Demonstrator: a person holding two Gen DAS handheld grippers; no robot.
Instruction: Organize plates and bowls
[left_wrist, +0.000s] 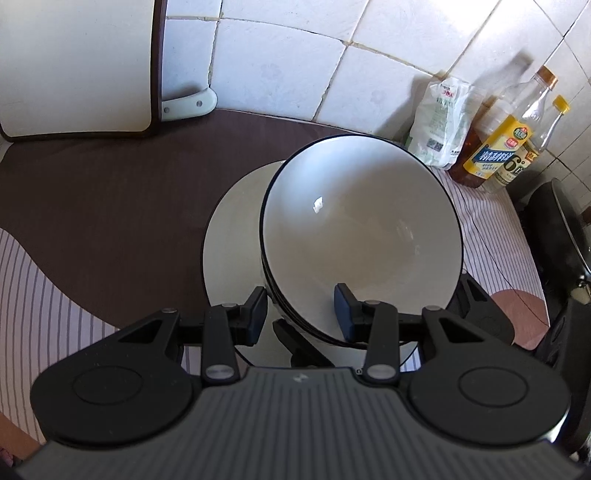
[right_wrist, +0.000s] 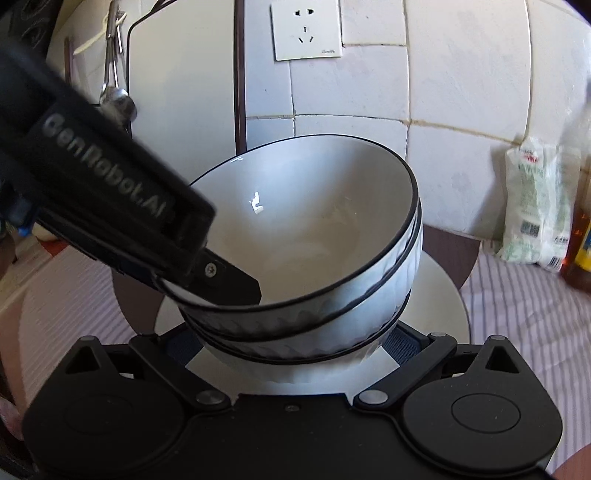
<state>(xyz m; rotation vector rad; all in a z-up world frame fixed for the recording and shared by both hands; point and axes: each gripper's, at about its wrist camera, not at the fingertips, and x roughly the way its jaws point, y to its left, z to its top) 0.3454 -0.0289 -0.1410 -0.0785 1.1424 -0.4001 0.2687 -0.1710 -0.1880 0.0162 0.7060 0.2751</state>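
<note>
On left claw (right_wrist: 221, 280): "GenRobot.AI".

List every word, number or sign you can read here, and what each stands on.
"GenRobot.AI": on the left gripper's black body.
"6°": on a clear bottle's label.
Yellow bottle label, white bag and wall socket: print too small or blurred to read.

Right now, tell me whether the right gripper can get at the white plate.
Probably not: the stacked bowls sit on the white plate, filling the space between the right gripper's fingers.
</note>
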